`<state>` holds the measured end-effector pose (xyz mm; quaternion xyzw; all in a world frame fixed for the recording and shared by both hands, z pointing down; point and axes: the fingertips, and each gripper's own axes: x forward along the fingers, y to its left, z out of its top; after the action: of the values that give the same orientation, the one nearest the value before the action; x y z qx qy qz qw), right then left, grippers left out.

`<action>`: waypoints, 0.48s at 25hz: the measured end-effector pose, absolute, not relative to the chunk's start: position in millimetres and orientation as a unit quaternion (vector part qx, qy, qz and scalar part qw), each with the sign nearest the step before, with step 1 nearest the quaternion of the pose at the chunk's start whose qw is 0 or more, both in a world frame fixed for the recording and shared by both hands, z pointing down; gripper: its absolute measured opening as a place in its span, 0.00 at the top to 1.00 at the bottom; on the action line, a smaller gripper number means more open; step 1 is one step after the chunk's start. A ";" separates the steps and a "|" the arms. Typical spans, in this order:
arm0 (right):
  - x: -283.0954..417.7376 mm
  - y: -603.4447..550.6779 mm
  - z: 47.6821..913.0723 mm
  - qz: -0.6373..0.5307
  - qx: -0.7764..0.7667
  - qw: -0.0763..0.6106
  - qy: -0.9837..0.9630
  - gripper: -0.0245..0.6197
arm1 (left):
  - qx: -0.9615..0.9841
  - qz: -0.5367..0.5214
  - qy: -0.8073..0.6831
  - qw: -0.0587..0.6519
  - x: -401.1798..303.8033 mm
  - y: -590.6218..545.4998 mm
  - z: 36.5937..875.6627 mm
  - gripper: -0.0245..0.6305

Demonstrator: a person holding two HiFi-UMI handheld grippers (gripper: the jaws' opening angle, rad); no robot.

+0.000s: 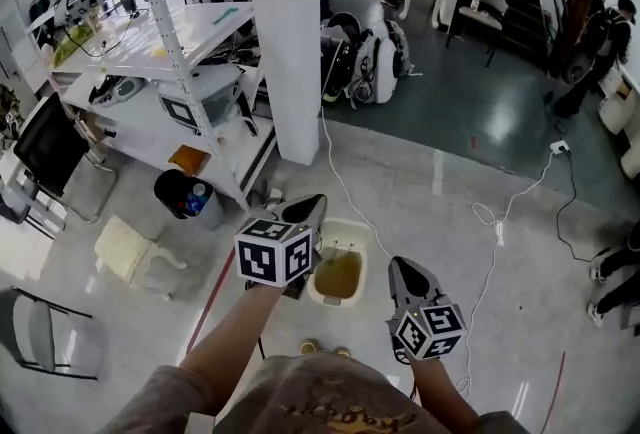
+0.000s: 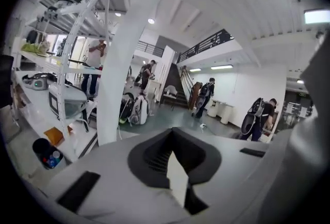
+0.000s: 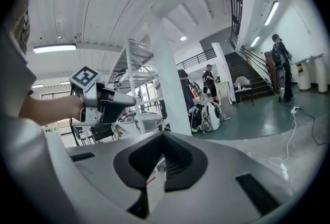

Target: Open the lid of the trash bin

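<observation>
In the head view a small cream trash bin (image 1: 322, 294) stands on the floor just ahead of the person's feet. Its top shows yellow-brown; I cannot tell whether that is a lid or the inside. My left gripper (image 1: 310, 207) hovers at the bin's upper left, jaws together and pointing away. At the bin's right hangs my right gripper (image 1: 398, 268), also shut and empty. Both gripper views look out across the room and miss the bin. The left gripper (image 2: 175, 166) and the right gripper (image 3: 157, 176) each show dark pads meeting. The left gripper (image 3: 100, 101) also appears in the right gripper view.
A white pillar (image 1: 295, 42) rises just behind the bin. A white shelving rack (image 1: 170, 52) and a black bin with bottles (image 1: 185, 194) stand to its left. A white cable (image 1: 485, 222) runs over the floor at right. Backpacks (image 1: 375, 62) lie beyond. People stand far off.
</observation>
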<state>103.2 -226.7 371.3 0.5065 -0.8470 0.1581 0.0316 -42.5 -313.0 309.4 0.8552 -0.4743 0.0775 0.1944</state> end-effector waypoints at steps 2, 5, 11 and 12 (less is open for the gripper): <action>103.0 -225.1 359.6 0.154 0.502 0.027 -0.851 0.91 | 0.860 0.051 -0.477 0.176 -48.7 -297.1 285.4 0.98; 105.4 -226.8 340.2 0.143 0.502 0.013 -0.853 0.91 | 0.862 0.026 -0.486 0.139 -56.9 -279.7 264.5 0.98; 99.9 -236.1 311.0 0.092 0.499 0.000 -0.861 0.91 | 0.866 0.001 -0.492 0.086 -64.5 -265.3 277.0 0.98; 98.2 -237.7 310.0 0.087 0.497 0.000 -0.863 0.91 | 0.866 0.000 -0.493 0.084 -65.1 -264.6 283.9 0.98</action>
<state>98.2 -237.7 310.0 0.4972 -0.8632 0.0869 -0.0003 -65.1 -264.6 283.9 0.8657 -0.4934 -0.0002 0.0841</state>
